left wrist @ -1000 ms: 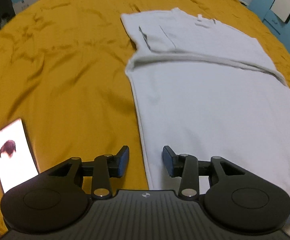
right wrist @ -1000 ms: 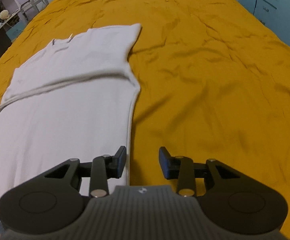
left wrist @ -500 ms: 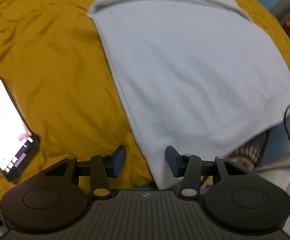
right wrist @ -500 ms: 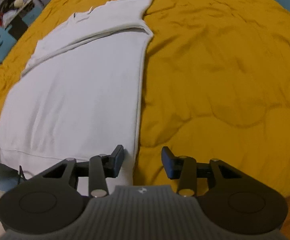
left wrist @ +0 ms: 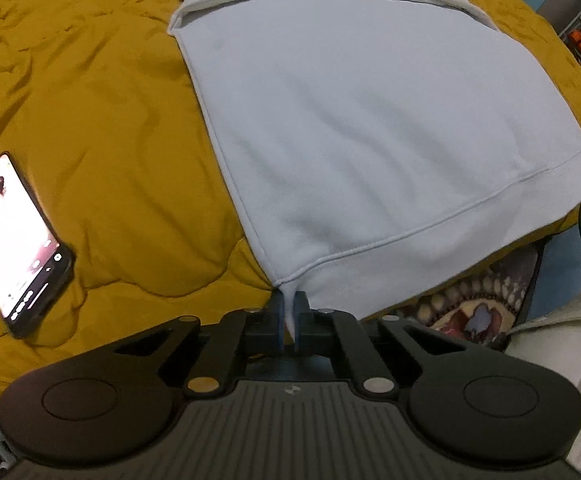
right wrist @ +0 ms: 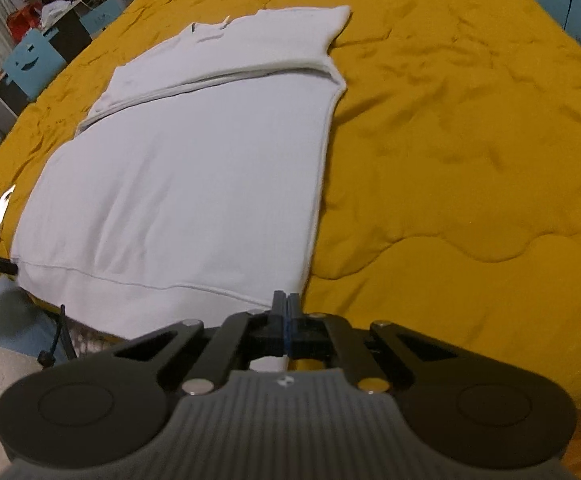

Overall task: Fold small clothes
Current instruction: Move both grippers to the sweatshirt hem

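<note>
Mustard quilt [left wrist: 90, 128] covered the bed; the white sweatshirt [left wrist: 350, 120] lay flat on it, hem nearest you. Your left gripper [left wrist: 289, 312] pinched one hem corner, your right gripper [right wrist: 286, 312] the other. Phone [left wrist: 10, 236] lay beside.

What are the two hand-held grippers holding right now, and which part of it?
Both grip the white garment by its bottom hem: the left hand-held gripper pinches one hem corner, and the right hand-held gripper the opposite one.

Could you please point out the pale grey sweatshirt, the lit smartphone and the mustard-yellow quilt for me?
pale grey sweatshirt [left wrist: 370, 128], left wrist view, middle of its body.
lit smartphone [left wrist: 8, 236], left wrist view, its bright screen.
mustard-yellow quilt [right wrist: 470, 140], right wrist view, bare part beside the sweatshirt.
</note>
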Available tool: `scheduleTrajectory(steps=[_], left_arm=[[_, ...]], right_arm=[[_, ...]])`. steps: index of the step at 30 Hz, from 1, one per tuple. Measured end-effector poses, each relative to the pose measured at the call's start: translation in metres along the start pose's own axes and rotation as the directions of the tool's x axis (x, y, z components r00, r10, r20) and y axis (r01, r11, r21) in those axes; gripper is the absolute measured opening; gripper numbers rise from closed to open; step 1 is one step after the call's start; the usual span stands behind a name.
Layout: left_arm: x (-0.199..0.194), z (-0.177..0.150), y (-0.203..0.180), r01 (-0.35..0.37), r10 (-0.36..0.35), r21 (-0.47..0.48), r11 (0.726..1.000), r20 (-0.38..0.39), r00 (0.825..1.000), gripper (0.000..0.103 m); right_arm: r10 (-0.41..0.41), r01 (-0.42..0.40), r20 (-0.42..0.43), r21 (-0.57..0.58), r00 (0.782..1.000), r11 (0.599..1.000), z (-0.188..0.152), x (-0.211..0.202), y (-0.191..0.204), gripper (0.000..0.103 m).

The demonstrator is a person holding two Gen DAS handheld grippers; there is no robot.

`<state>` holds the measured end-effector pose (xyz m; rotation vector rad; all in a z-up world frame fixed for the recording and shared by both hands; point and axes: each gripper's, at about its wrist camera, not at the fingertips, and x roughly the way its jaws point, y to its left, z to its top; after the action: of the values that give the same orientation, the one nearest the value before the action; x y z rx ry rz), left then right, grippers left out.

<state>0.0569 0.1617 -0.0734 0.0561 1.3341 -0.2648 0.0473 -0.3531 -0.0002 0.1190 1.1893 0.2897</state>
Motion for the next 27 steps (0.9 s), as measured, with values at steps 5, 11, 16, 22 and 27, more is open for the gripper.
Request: scheduleTrajectory(steps=[5, 11, 16, 22, 27], left_arm=[[0.015, -0.001, -0.006, -0.074, 0.078, 0.07, 0.995, -0.067, 0.995, 0.0], [0.01, -0.019, -0.027, -0.165, 0.186, 0.263, 0.951, -0.055, 0.981, 0.005], [-0.016, -0.024, -0.049, -0.259, 0.23, 0.364, 0.895, 0.124, 0.965, 0.035], [0.004, -0.044, -0.095, -0.432, 0.309, 0.599, 0.674, 0.303, 0.902, 0.065], [0.042, -0.066, -0.114, -0.429, 0.33, 0.758, 0.492, 0.293, 0.897, 0.07]], right_arm=[[-0.081, 0.081, -0.025, -0.032, 0.996, 0.996, -0.005, -0.007, -0.007, 0.0], [-0.014, 0.007, -0.028, -0.228, 0.999, 0.974, -0.017, 0.003, 0.033, 0.001], [-0.033, 0.02, -0.026, -0.415, 0.999, 0.91, -0.017, 0.009, 0.061, 0.022], [-0.103, 0.102, 0.038, -0.656, 0.994, 0.748, -0.032, 0.015, 0.091, 0.048], [-0.179, 0.142, 0.045, -0.802, 0.983, 0.581, -0.054, 0.029, 0.102, 0.058]])
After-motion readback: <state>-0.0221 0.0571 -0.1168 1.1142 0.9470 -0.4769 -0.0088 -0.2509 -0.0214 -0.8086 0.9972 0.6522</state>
